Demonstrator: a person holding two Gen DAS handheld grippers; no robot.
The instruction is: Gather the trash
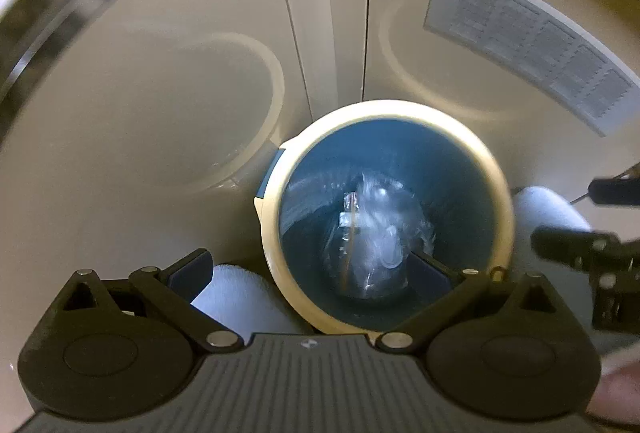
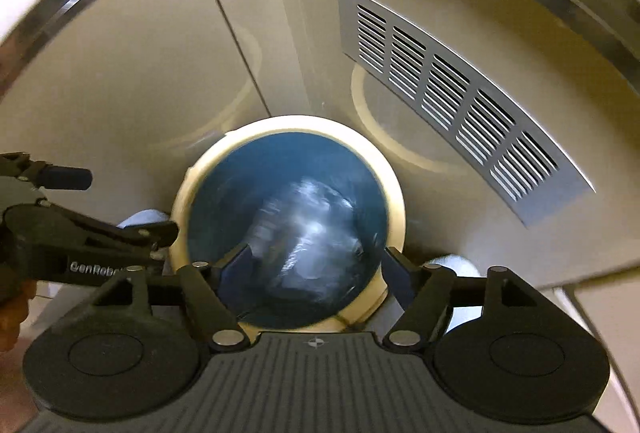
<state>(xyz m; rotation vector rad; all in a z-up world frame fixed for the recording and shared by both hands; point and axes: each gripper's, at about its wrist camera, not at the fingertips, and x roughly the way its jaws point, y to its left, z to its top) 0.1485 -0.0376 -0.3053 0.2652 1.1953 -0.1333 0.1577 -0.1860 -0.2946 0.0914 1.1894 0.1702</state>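
A round bin with a cream rim [image 1: 384,109] and a blue inside stands on the floor right under both grippers. Crumpled clear plastic trash [image 1: 376,233] lies down inside it, blurred in the right wrist view [image 2: 304,229]. My left gripper [image 1: 308,259] hangs over the bin's near edge, jaws spread wide, nothing between the pads. My right gripper [image 2: 315,253] is above the bin rim [image 2: 296,123] too, open and empty. Each gripper shows in the other's view: the right one at the right edge [image 1: 580,245], the left one at the left edge [image 2: 100,237].
Beige cabinet doors rise behind the bin, with a grey vent grille [image 2: 452,93] to the right. Pale blue rounded shapes [image 1: 244,297] [image 1: 548,209] sit on either side of the bin near the floor. A person's hand [image 2: 12,309] holds the left gripper.
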